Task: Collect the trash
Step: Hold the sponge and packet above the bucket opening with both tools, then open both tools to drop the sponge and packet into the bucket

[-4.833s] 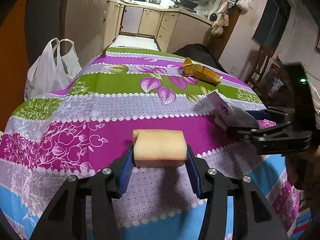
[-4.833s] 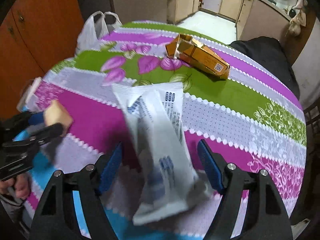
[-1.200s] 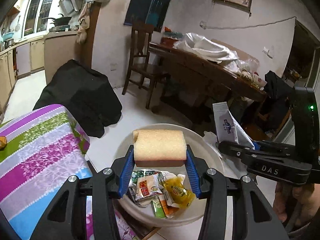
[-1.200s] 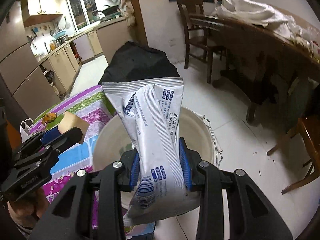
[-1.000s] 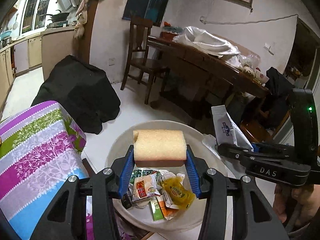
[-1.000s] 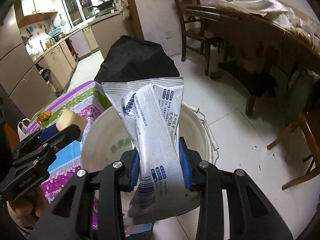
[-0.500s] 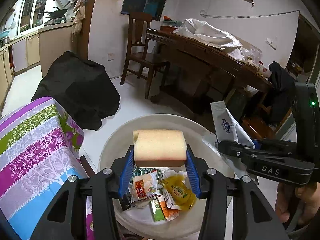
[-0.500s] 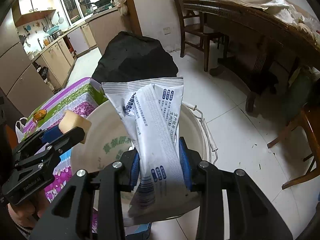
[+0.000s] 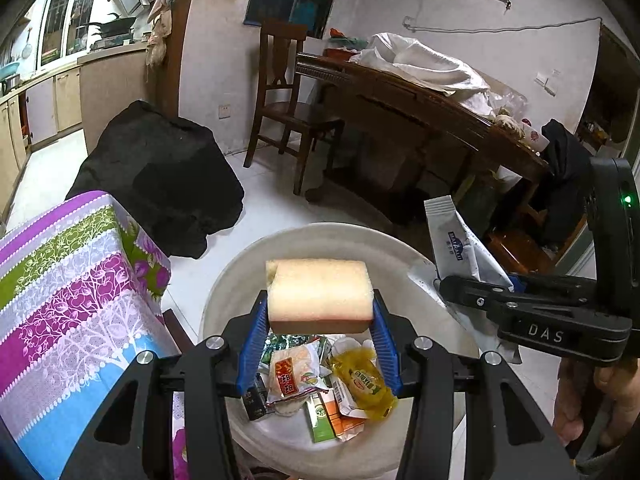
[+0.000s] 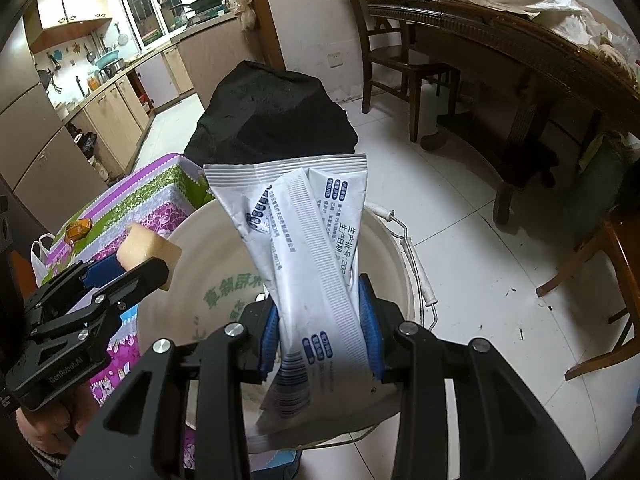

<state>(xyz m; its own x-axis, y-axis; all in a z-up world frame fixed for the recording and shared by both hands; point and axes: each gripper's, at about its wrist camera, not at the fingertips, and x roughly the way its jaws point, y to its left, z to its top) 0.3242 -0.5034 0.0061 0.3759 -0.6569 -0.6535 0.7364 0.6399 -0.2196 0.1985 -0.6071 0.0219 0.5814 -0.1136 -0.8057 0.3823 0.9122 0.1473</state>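
The white wrapper [image 10: 316, 264] stands lengthwise up from the right hand-held gripper [image 10: 320, 328], clamped on its lower half above the pale bucket [image 10: 192, 240]; its blue print is Chinese, too blurred to read, and its bottom edge is cut off. The left hand-held gripper [image 9: 320, 324] is clamped on a yellow sponge [image 9: 320, 292], long axis crosswise, over the same bucket. "DAS" shows on the right gripper's side. Snack packets [image 9: 316, 380] lie inside, partly hidden. The desk [image 9: 60, 300] with its striped cloth sits beside.
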